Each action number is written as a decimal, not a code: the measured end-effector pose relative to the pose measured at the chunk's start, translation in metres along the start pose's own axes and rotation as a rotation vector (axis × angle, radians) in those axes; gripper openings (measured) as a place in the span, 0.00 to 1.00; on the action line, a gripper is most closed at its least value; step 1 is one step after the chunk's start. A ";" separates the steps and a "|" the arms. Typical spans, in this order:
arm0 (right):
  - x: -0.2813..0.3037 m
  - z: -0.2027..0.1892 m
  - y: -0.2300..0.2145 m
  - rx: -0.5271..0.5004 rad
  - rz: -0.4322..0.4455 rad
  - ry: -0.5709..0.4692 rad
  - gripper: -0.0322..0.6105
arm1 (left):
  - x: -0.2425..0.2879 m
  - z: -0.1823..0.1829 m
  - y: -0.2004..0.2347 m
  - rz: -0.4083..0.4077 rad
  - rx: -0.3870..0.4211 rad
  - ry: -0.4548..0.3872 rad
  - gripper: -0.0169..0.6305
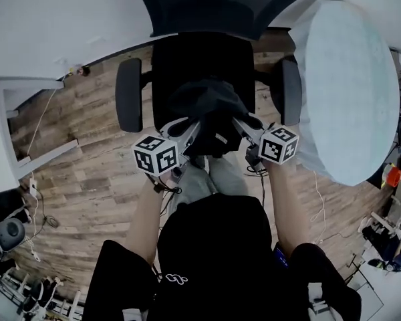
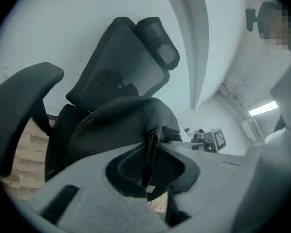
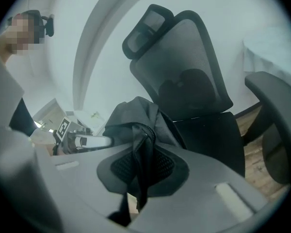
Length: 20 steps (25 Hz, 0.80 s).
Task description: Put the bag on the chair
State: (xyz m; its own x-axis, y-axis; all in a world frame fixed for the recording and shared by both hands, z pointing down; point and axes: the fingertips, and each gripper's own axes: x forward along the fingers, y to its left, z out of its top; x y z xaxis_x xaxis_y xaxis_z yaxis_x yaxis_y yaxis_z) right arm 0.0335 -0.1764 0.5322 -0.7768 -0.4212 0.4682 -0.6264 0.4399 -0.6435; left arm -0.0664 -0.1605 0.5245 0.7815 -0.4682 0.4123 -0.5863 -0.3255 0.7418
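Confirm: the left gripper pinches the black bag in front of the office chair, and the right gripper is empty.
Wrong on the right gripper: the right gripper view shows it shut on the bag too. The left gripper does pinch it in front of the office chair.

Landmark: office chair (image 1: 220, 5).

- Seat (image 1: 187, 59) is reachable from its front edge only.
- Left armrest (image 1: 128, 95) and right armrest (image 1: 291, 91) wall the two sides. The mesh backrest (image 2: 121, 67) closes the rear.
- The gap between the armrests is wider than the bag (image 1: 210, 105), which fills the middle at the seat front. Bare seat shows behind it, up to the backrest.
- Right of chair: a large pale rounded surface (image 1: 351, 92) sits just beside the right armrest, leaving a tight passage.
- Left of chair: open wooden floor (image 1: 80, 146).
- Front of chair: the person's legs (image 1: 214, 176) are close to the seat edge.
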 end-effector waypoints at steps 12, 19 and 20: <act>0.077 0.051 -0.092 0.004 -0.090 0.058 0.09 | 0.080 0.062 0.094 0.207 -0.084 -0.050 0.08; 0.130 0.065 -0.158 0.027 -0.172 0.097 0.11 | 0.133 0.083 0.160 0.283 -0.031 0.039 0.10; 0.138 0.065 -0.167 0.026 -0.176 0.104 0.11 | 0.139 0.085 0.170 0.290 -0.029 0.045 0.10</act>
State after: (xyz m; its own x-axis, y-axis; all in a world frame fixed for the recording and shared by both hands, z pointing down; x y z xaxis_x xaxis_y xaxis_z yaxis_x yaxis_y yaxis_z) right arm 0.0351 -0.3594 0.6647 -0.6586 -0.4048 0.6343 -0.7525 0.3451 -0.5610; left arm -0.0761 -0.3507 0.6632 0.5908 -0.5015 0.6320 -0.7811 -0.1594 0.6038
